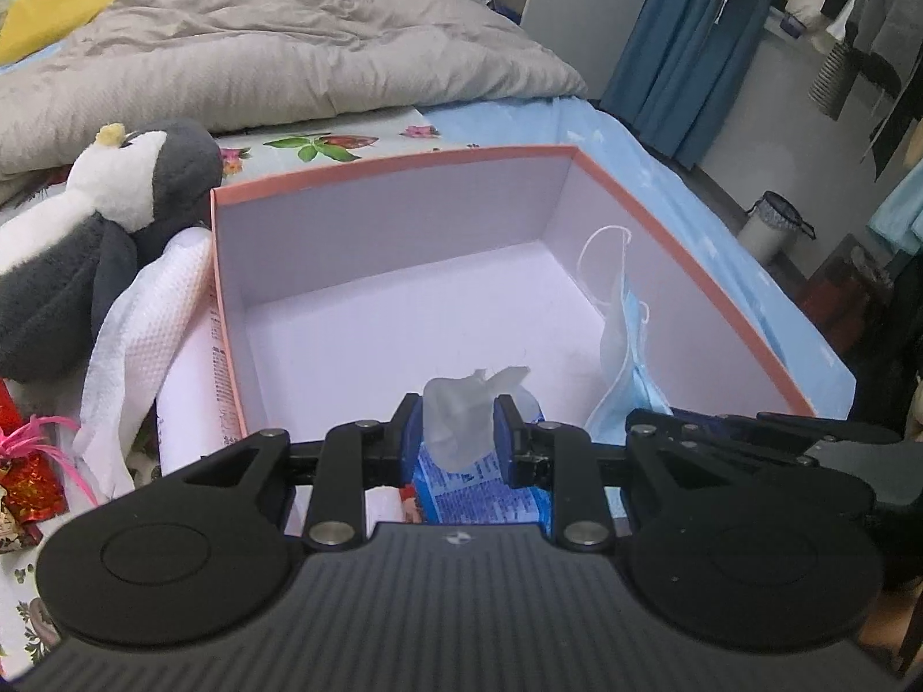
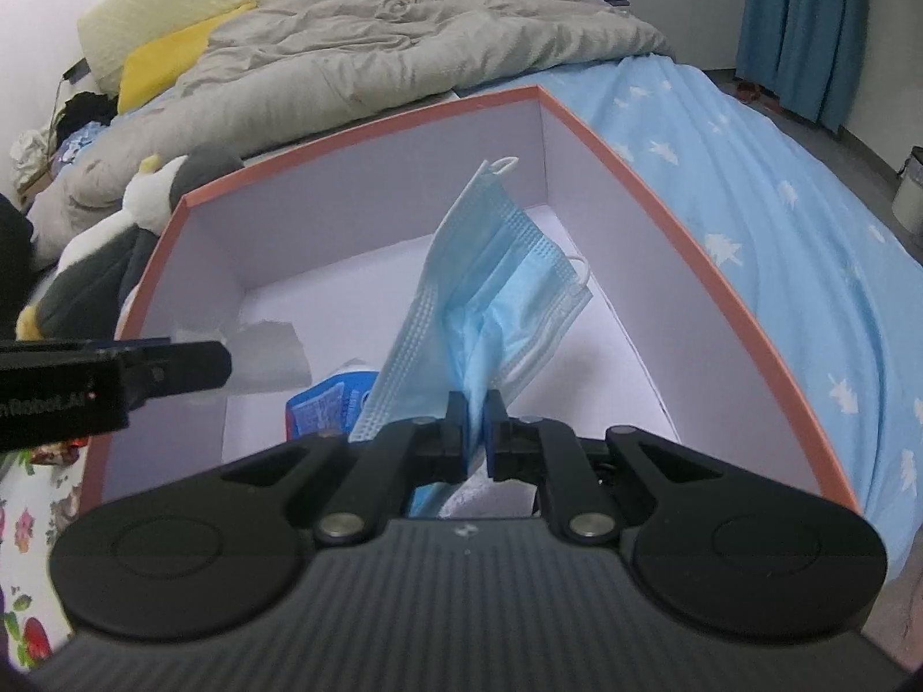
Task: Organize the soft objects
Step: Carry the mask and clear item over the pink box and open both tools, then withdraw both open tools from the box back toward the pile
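Note:
A pink-rimmed box (image 1: 392, 164) with a white inside stands open on the bed. My left gripper (image 1: 460, 432) is over its near edge, shut on a blue wipes pack (image 1: 479, 490) with a white wipe sticking out of the top. My right gripper (image 2: 474, 421) is shut on a light blue face mask (image 2: 496, 277), which hangs inside the box (image 2: 357, 121) by its right wall. That mask (image 1: 623, 334) also shows in the left wrist view. A grey and white penguin plush (image 1: 115, 219) lies outside the box to the left, next to a white textured cloth (image 1: 144, 317).
A crumpled grey duvet (image 1: 277, 52) and a yellow pillow (image 1: 63, 6) lie behind the box. A red foil ornament with pink feathers (image 1: 29, 473) sits at the left edge. The bed's blue sheet (image 2: 779, 219) drops off on the right, with a small bin (image 1: 770, 225) on the floor.

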Motion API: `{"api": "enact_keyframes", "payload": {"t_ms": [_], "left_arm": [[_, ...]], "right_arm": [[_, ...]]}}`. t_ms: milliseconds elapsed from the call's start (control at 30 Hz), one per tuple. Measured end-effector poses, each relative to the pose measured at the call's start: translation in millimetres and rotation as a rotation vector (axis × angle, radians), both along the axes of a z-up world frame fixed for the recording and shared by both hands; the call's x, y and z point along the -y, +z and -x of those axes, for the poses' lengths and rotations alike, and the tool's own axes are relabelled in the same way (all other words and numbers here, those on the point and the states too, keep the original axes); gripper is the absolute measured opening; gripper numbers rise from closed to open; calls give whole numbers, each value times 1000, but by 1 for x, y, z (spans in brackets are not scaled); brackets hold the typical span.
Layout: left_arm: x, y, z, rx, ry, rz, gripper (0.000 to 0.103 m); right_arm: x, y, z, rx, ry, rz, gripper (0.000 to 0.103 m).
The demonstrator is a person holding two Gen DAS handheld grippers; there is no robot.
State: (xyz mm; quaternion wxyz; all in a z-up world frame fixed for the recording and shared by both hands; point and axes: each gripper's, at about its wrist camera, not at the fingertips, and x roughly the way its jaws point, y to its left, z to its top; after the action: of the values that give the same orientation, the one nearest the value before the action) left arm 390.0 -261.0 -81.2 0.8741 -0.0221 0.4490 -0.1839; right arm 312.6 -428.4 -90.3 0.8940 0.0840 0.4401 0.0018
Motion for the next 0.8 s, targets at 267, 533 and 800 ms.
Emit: {"api": "enact_keyframes", "payload": {"t_ms": [267, 533, 800], "left_arm": [[-6, 18, 13, 35, 6, 19, 46], [-25, 57, 41, 96, 19, 27, 46], [-44, 109, 89, 188, 28, 39, 46]], "right_arm": [[-4, 17, 10, 34, 26, 26, 47], [-7, 56, 37, 110, 13, 5, 47], [-19, 104, 75, 217, 28, -17, 47]]}}
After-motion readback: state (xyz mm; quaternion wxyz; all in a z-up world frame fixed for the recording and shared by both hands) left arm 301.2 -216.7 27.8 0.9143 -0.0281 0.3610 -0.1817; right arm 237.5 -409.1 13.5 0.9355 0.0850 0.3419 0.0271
